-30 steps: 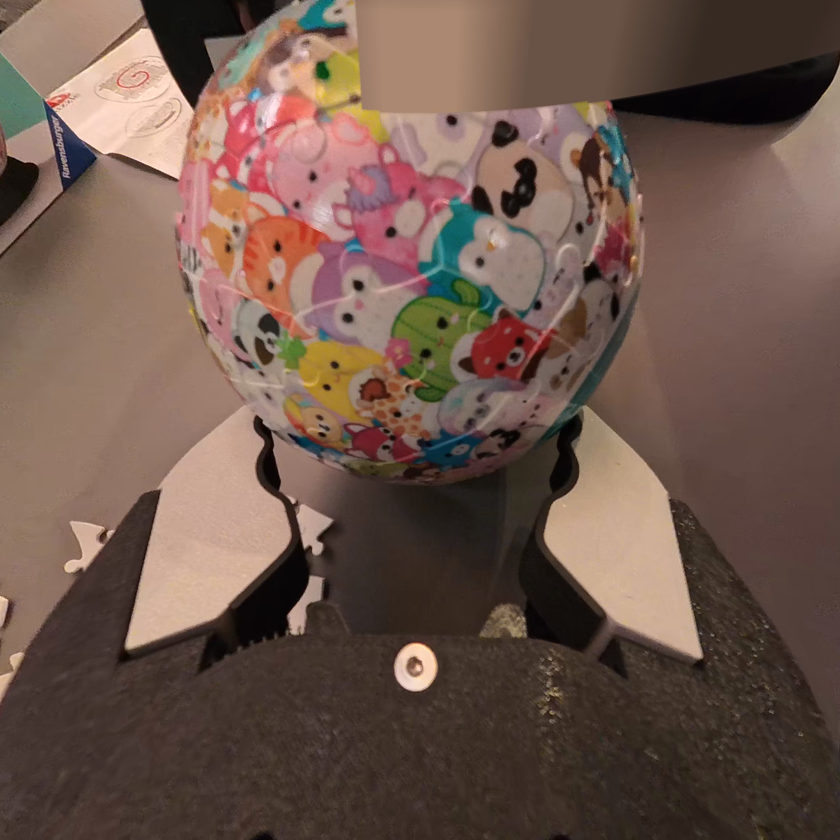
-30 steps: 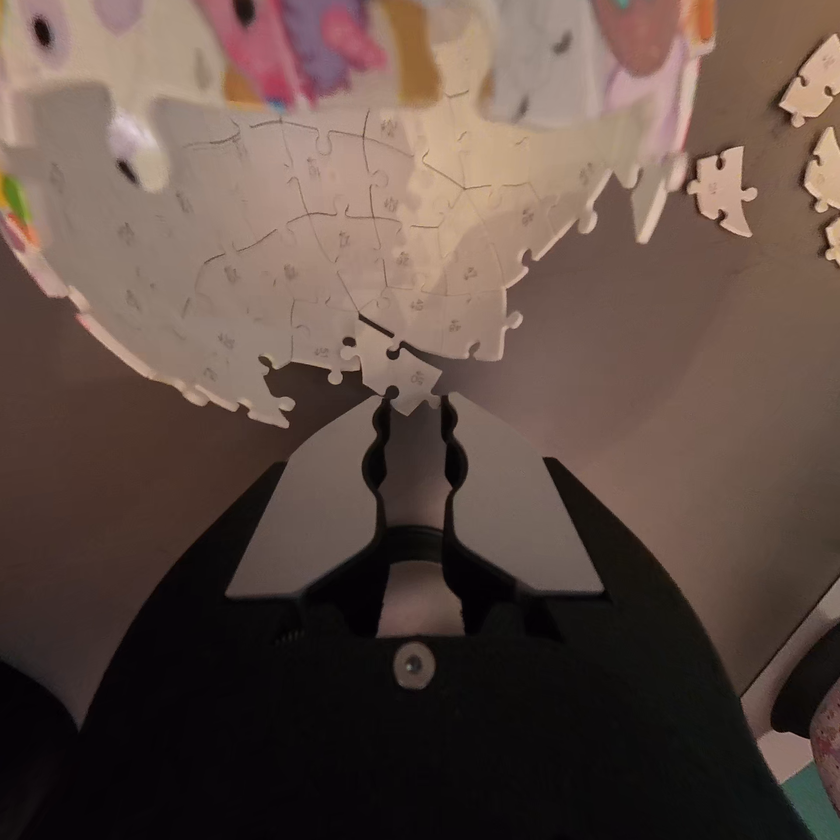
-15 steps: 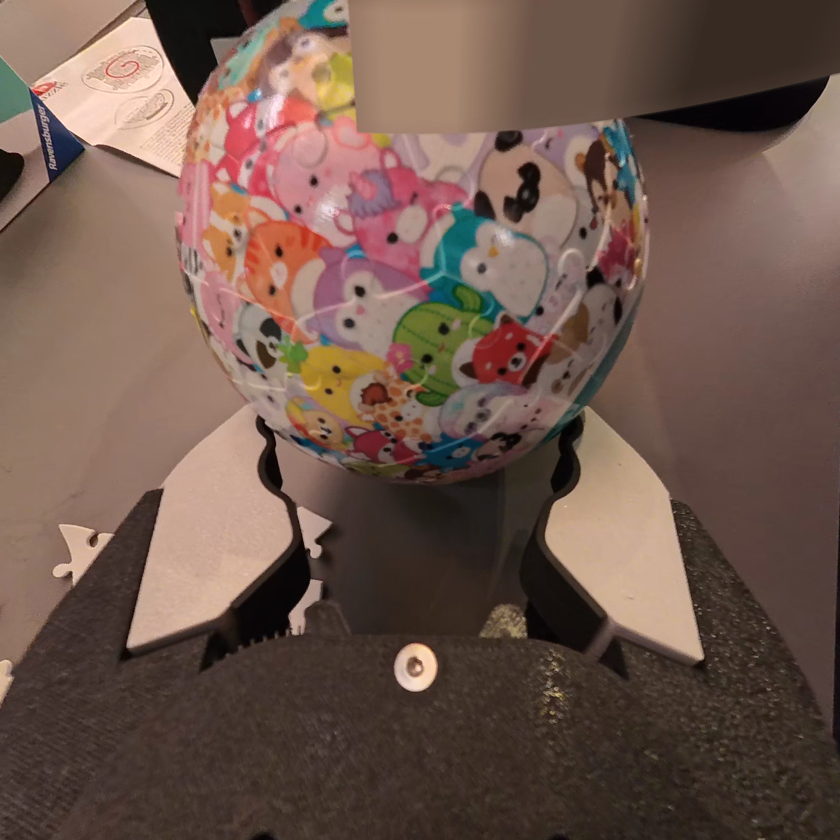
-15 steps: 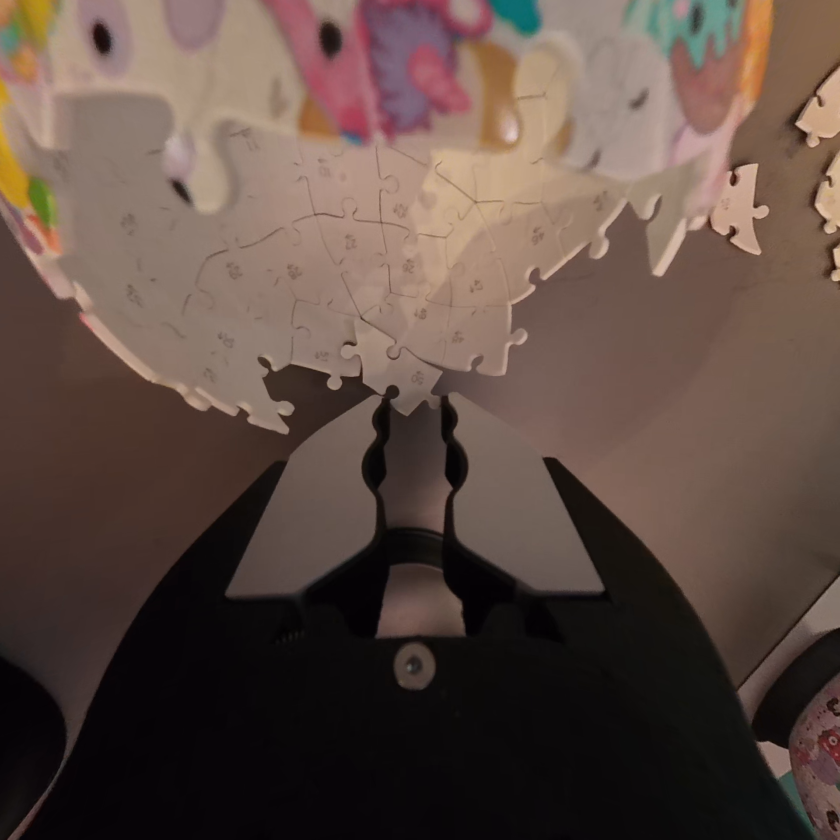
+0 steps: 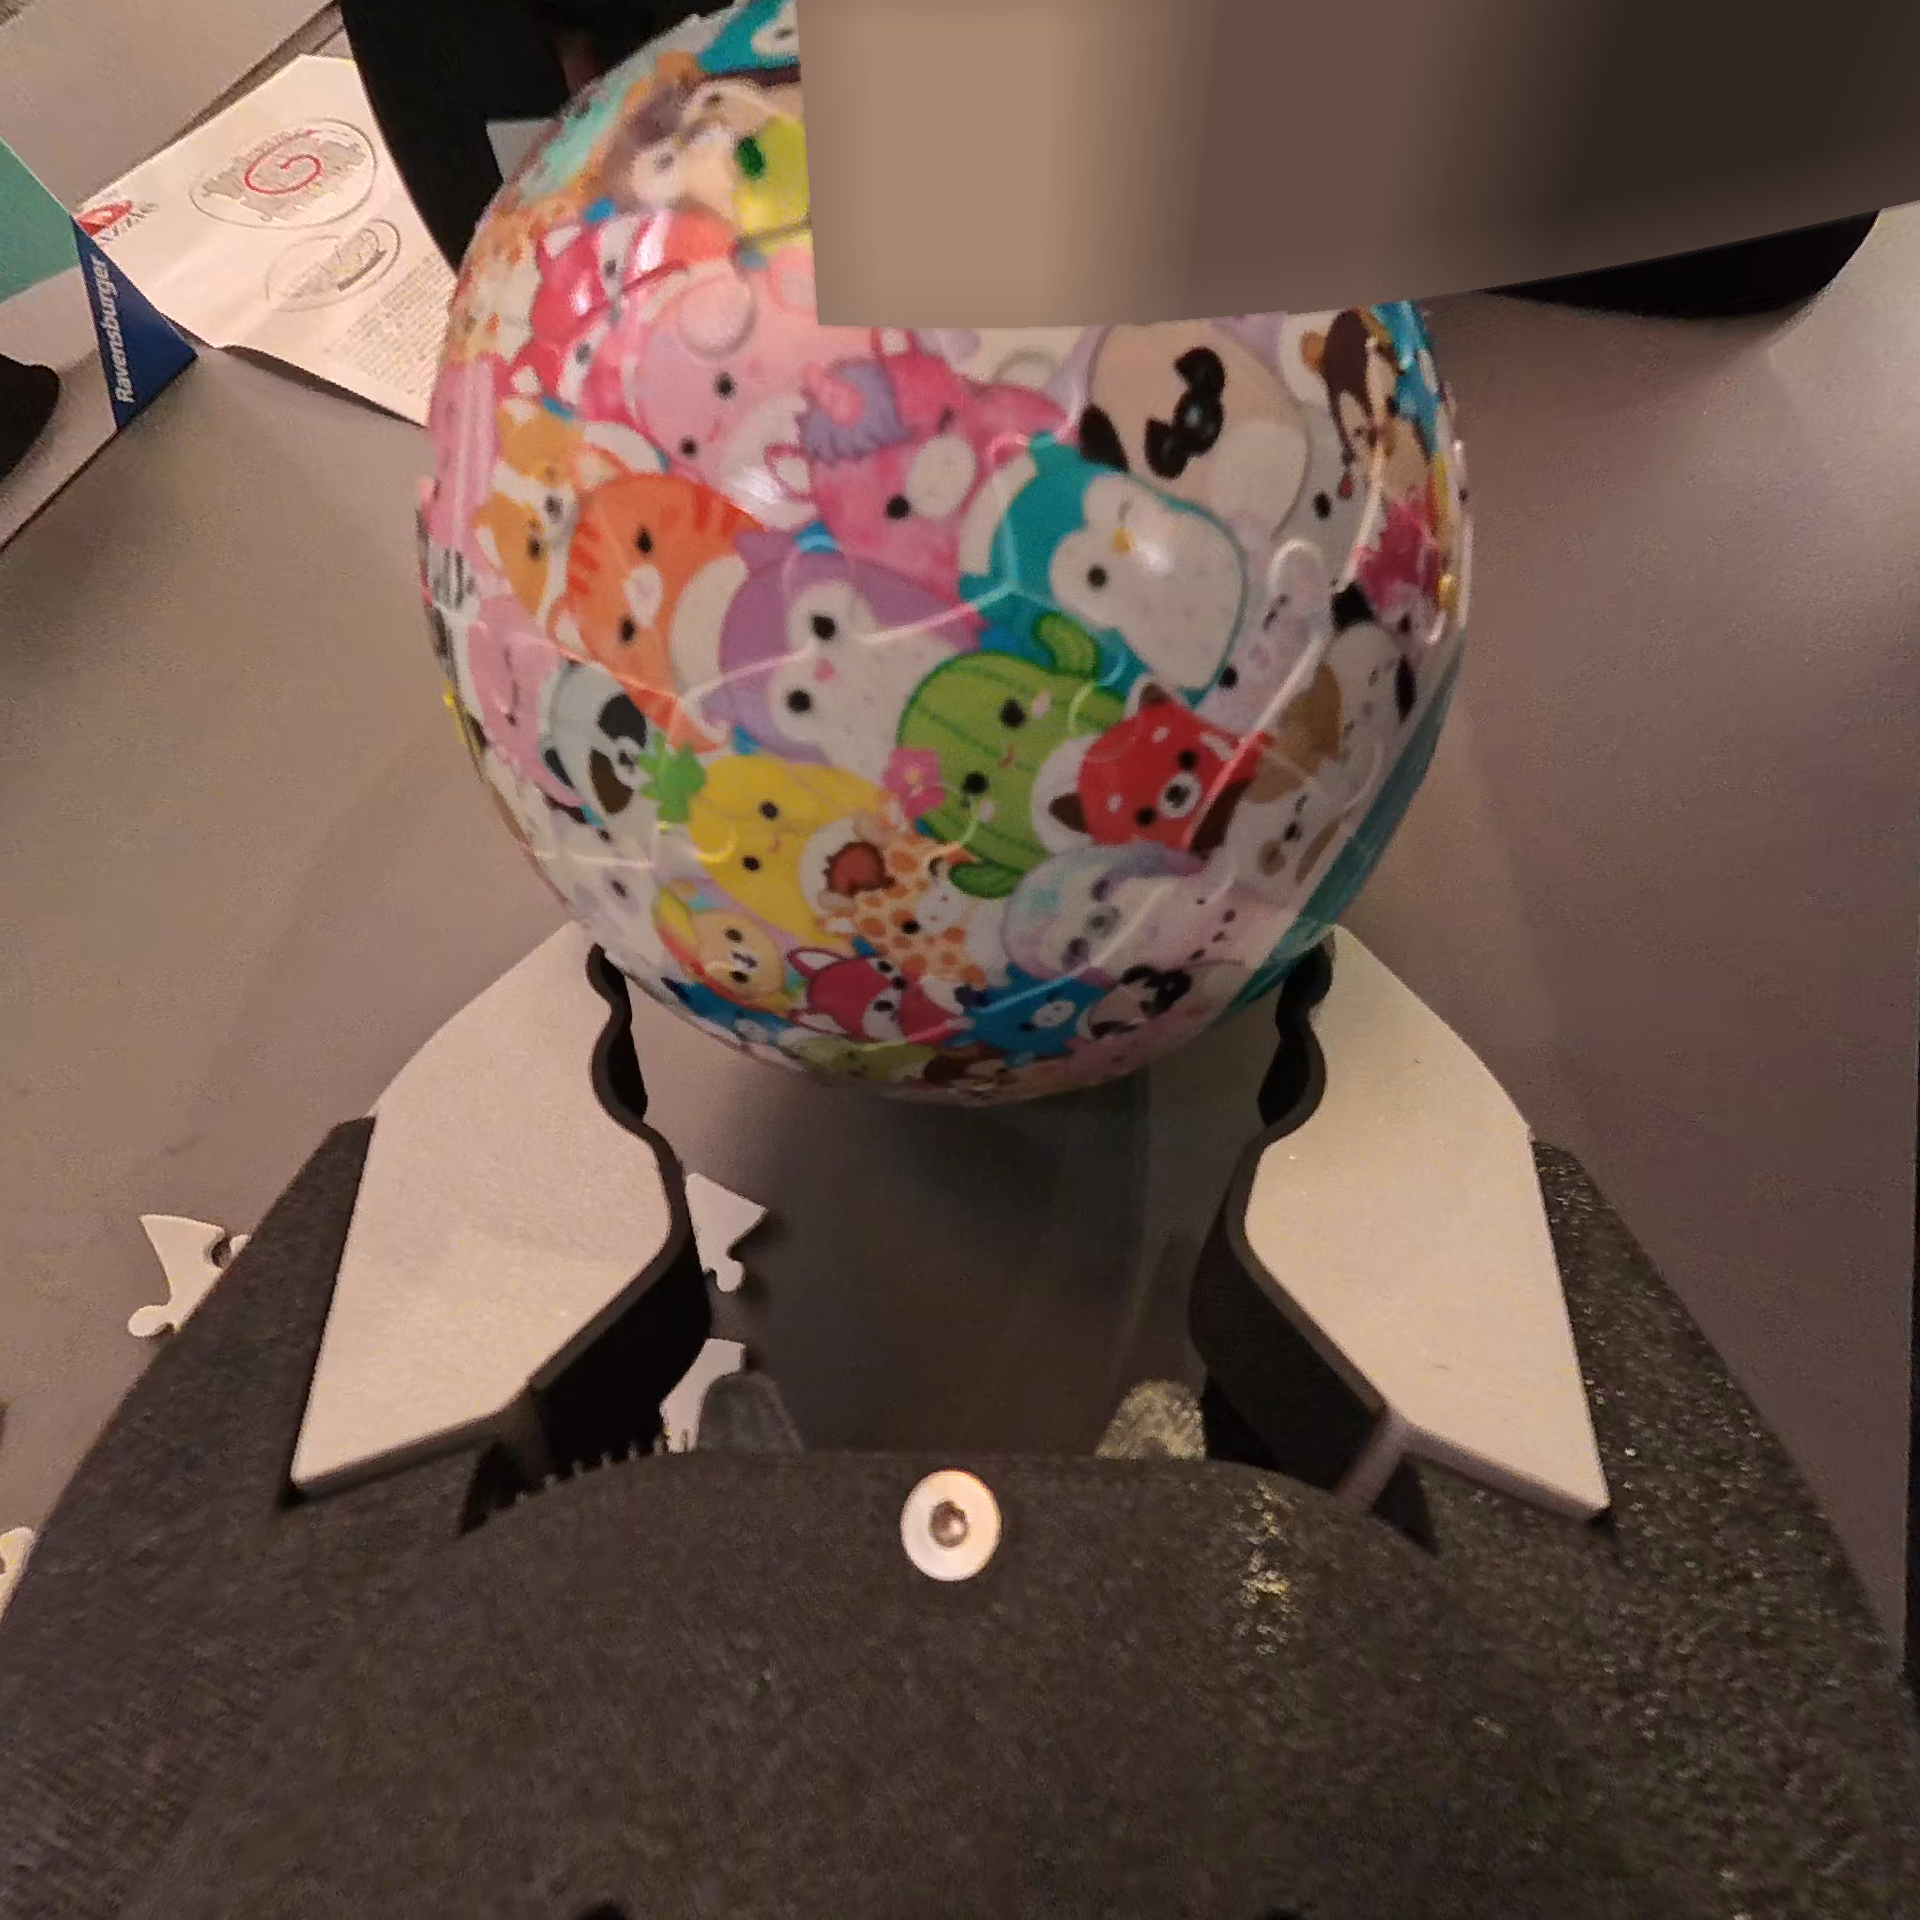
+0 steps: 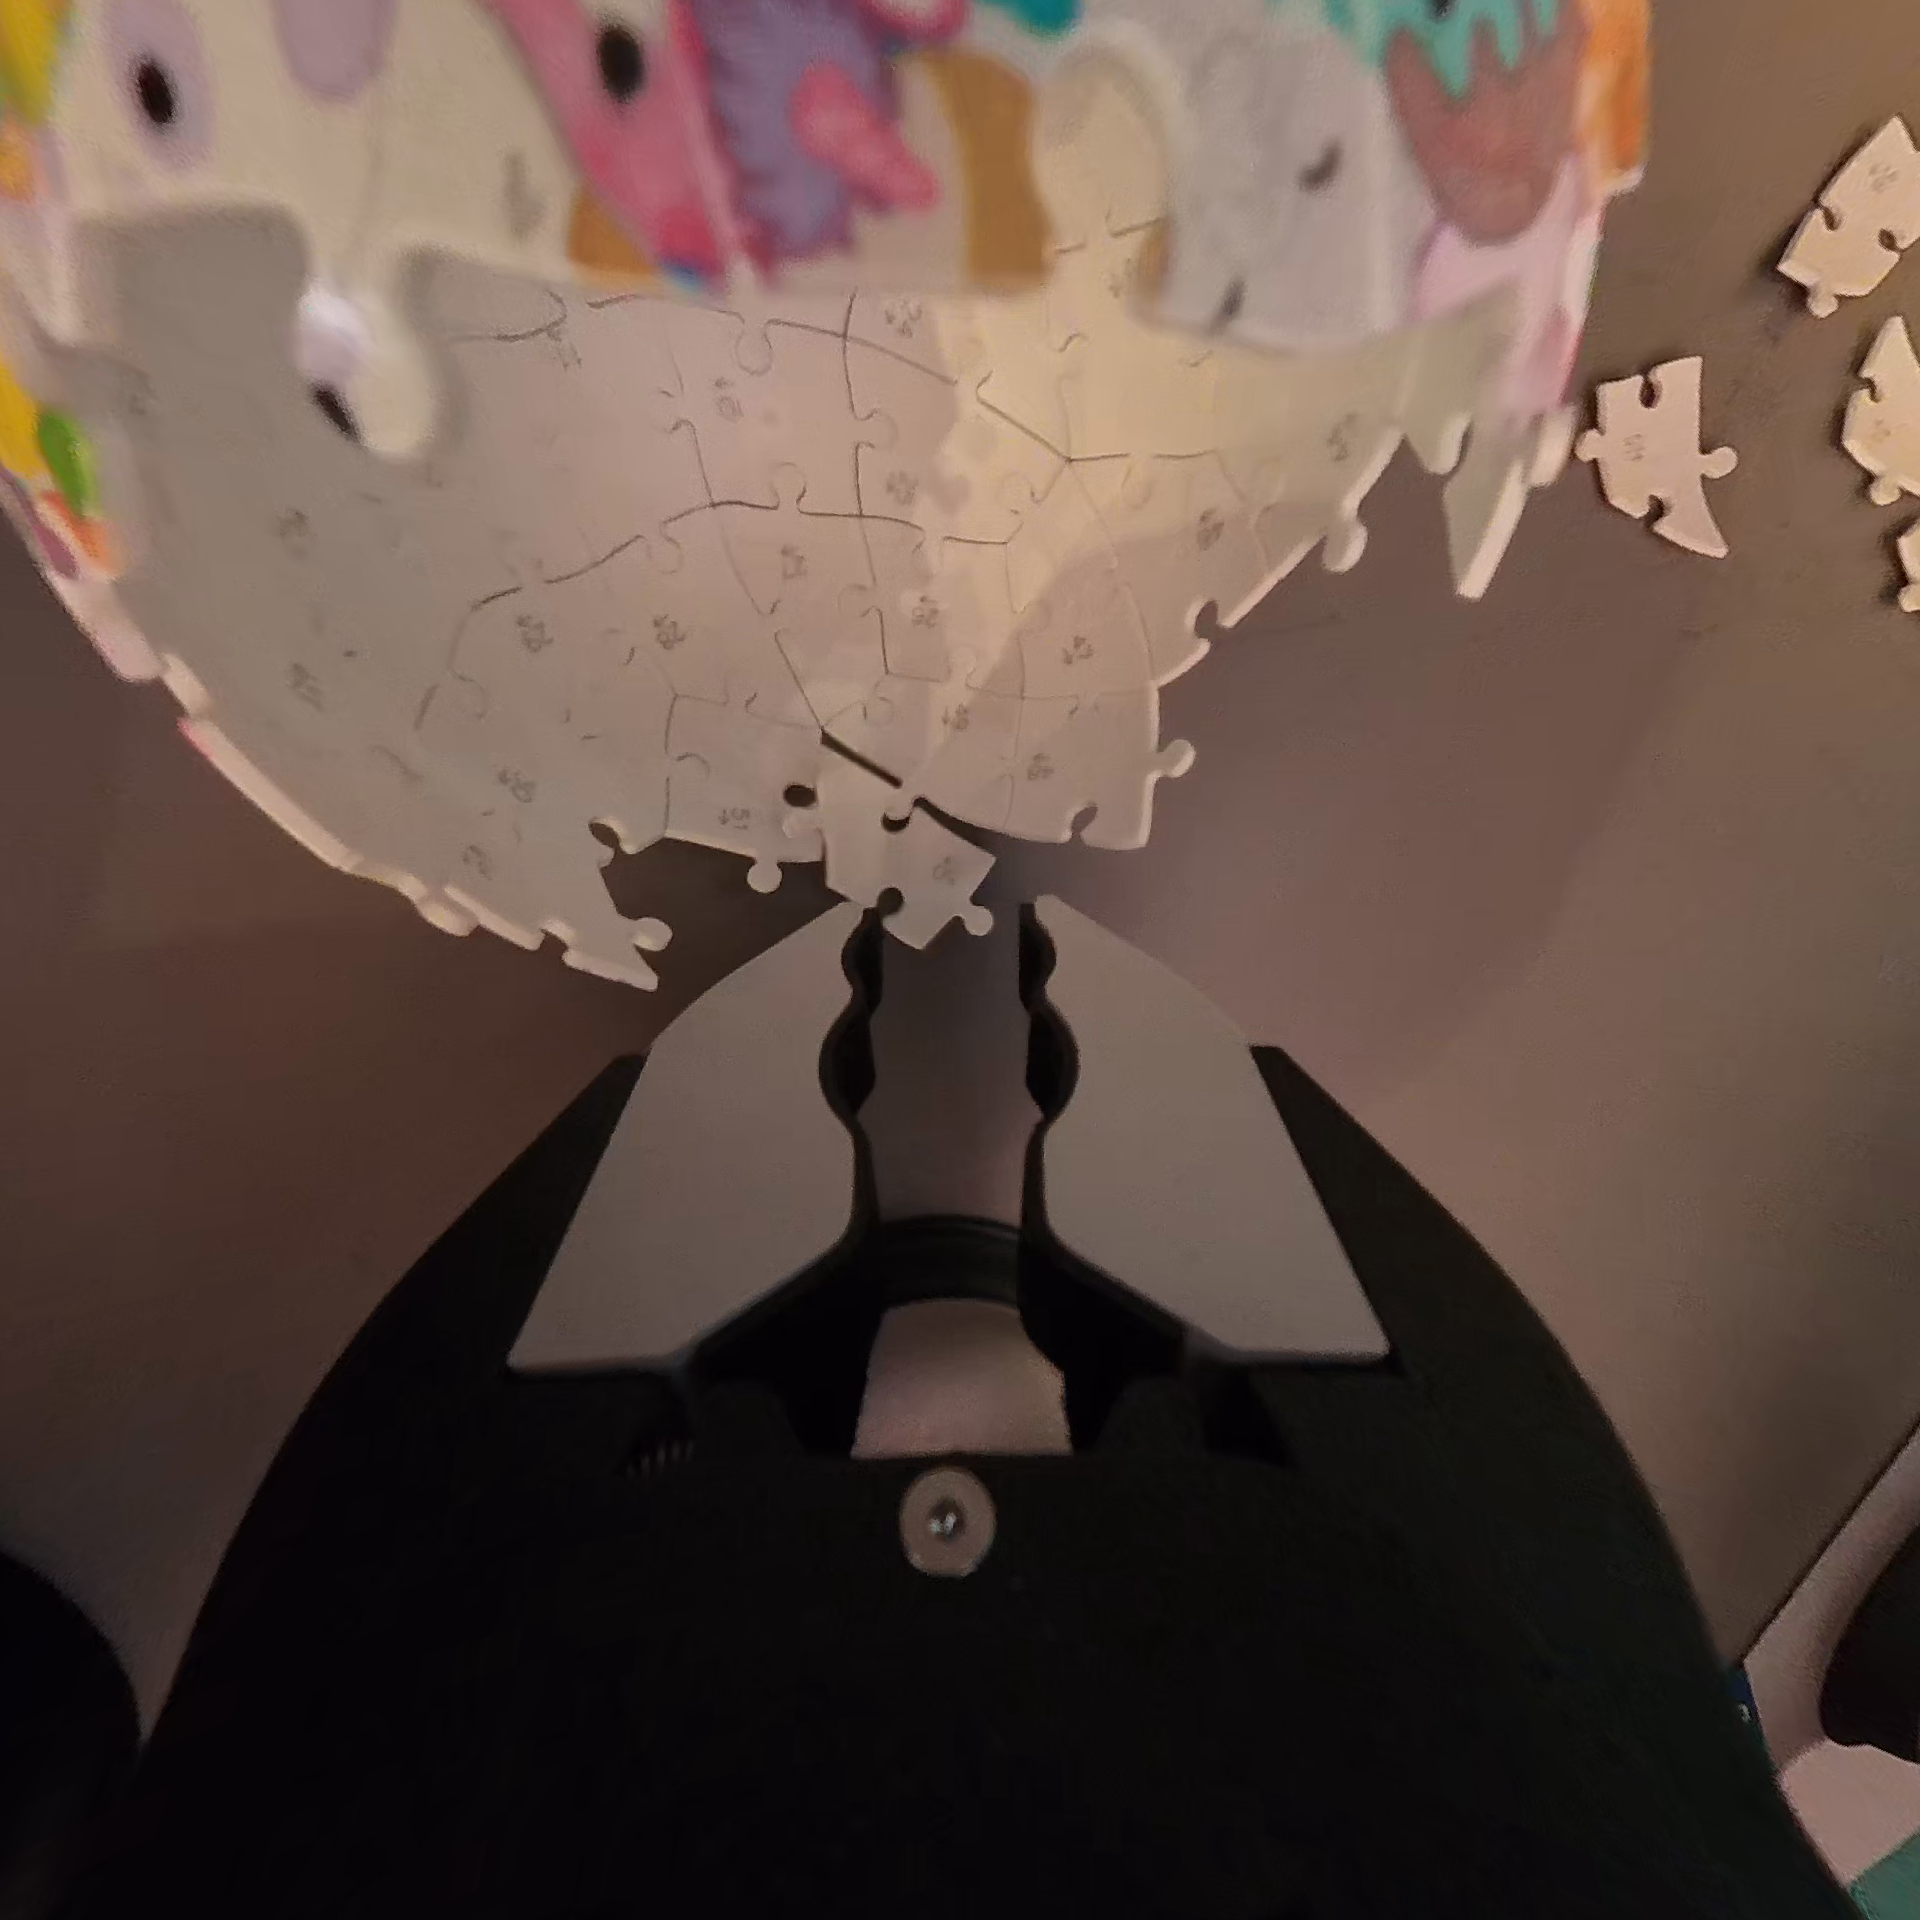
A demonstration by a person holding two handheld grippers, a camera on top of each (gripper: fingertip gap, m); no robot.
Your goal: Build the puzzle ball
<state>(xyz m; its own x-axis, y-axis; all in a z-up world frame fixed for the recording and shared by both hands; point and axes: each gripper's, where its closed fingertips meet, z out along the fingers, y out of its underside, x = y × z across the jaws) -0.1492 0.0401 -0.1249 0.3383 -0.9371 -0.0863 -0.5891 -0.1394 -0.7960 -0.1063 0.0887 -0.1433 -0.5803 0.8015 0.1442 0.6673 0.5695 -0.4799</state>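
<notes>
The puzzle ball (image 5: 935, 644), covered in bright cartoon animals, sits between the fingertips of my left gripper (image 5: 961, 987). The wide-set jaws clamp its lower sides and hold it above the grey table (image 5: 208, 831). In the right wrist view the ball's open side faces me, showing the white inner shell (image 6: 727, 540) with a jagged unfinished rim. My right gripper (image 6: 945, 925) is nearly closed on a white puzzle piece (image 6: 899, 852). It holds the piece against the lowest rim edge, with a dark gap along the seam.
Loose white pieces lie on the table at the right of the right wrist view (image 6: 1662, 468) and beside the left gripper (image 5: 177, 1268). A blue-and-teal box (image 5: 114, 312) and a printed leaflet (image 5: 291, 208) lie at the far left. A dark object (image 6: 1870, 1662) is at the table edge. The gap from one gripper's tips to the other's is roughly 8 cm.
The ball has tilted slightly in the right wrist view, showing more of its printed outer side. The piece stays at the right fingertips. The left gripper's hold on the ball is unchanged.
</notes>
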